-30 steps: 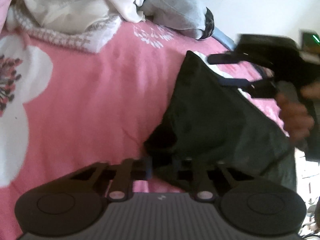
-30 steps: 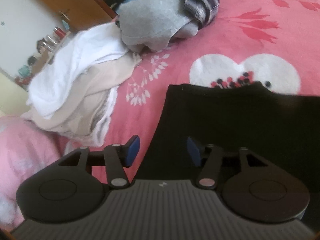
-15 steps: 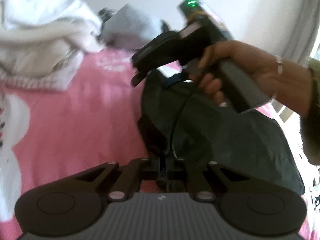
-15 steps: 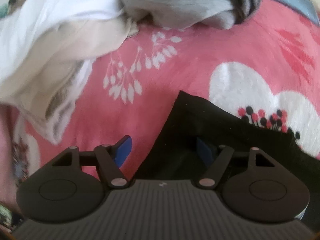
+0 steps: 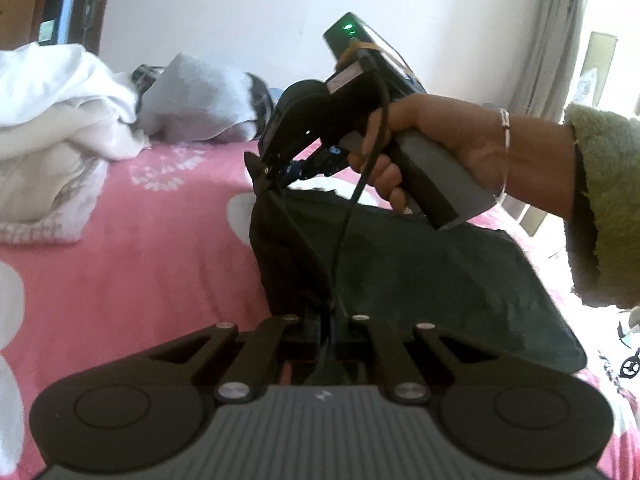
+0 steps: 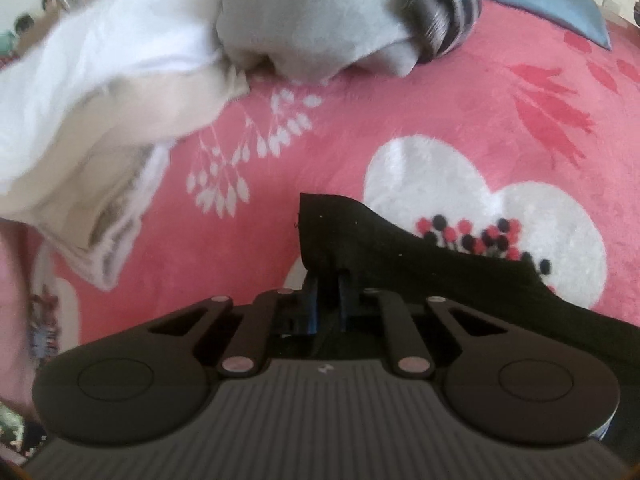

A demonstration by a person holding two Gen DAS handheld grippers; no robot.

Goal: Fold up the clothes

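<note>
Dark garment (image 5: 420,264), corners lifted off bedspread (image 5: 140,248)

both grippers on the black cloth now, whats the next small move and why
Probably lift both corners together and carry them across toward the far edge. The left gripper is shut on the black cloth, the right gripper has just closed on its other corner, and the rest lies flat on the pink blanket.

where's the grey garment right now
In the right wrist view the grey garment lies top centre on the pink blanket, between the white clothes pile and a plaid garment.
</note>
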